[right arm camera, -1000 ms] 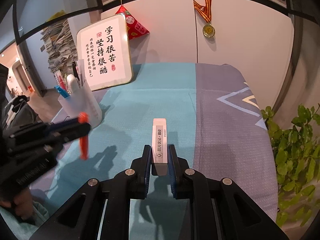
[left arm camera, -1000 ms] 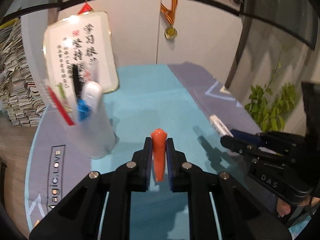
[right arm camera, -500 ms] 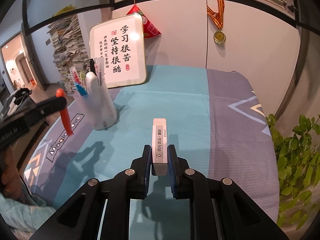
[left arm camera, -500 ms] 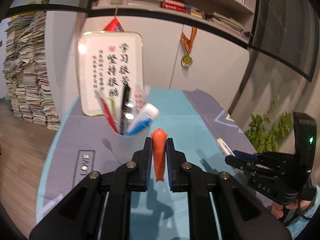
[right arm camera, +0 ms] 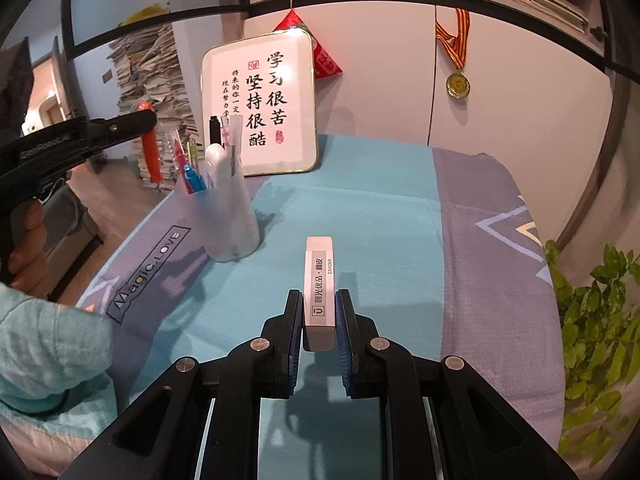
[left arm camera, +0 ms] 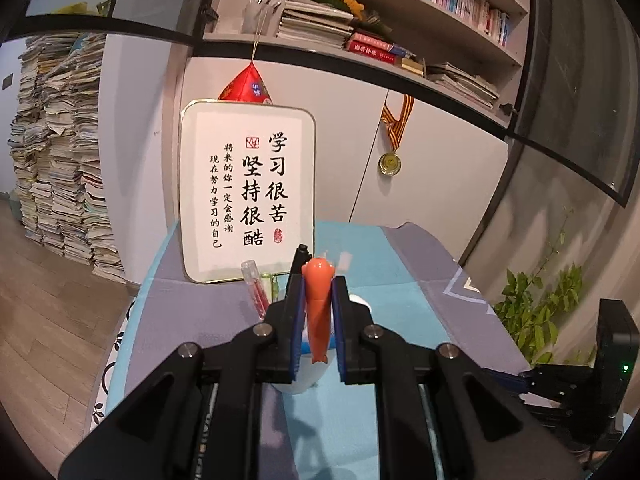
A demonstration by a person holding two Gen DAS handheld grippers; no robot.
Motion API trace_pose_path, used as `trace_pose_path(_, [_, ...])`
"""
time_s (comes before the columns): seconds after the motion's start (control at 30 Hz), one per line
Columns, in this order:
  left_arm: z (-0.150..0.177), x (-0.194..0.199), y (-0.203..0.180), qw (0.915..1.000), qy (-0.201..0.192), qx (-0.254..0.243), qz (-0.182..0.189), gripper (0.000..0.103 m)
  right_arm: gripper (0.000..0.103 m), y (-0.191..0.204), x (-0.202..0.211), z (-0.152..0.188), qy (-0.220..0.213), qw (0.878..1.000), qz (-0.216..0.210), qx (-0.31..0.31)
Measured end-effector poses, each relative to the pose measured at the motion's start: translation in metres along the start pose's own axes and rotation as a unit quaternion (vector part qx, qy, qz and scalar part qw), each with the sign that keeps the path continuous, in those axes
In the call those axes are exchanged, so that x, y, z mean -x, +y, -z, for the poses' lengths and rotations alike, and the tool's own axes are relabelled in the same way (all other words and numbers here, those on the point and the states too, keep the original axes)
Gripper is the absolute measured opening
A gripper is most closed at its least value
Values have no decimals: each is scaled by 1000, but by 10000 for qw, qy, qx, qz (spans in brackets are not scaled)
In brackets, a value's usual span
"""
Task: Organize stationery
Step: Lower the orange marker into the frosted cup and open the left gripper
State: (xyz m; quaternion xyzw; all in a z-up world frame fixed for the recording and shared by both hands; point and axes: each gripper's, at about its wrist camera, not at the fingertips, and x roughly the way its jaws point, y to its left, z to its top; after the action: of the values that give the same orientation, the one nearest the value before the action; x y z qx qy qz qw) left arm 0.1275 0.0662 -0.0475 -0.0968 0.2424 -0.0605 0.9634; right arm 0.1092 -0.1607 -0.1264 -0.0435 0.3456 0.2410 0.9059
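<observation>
The left tongs (left arm camera: 318, 312) pinch an orange pen (left arm camera: 318, 304) upright at the centre of the left wrist view, directly in front of the pen cup (right arm camera: 230, 216), whose pens poke up just behind the jaws; in the right wrist view the same pen hangs at upper left, above and to the left of the cup. The right tongs (right arm camera: 319, 320) pinch a white eraser (right arm camera: 319, 280) low in the centre of their frame, above the teal cloth on the table (right arm camera: 380, 220), well apart from the cup. The step in hand looks like dropping the pen into the cup: it should be kept vertical, centred over the rim clear of the pens already inside, lowered, then released, while the eraser waits aside.
</observation>
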Motion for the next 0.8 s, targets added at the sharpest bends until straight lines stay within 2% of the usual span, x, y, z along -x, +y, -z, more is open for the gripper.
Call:
trace_pose_path(0.13, [0,-9,4,9999,42,4,106,11,17,-7,-5,1,83,9999,65,-117])
trace_pose_path(0.8, [13,-39,12,9987,501,-114,-70,12,17,-12,-16,2,132,9997,6,-229])
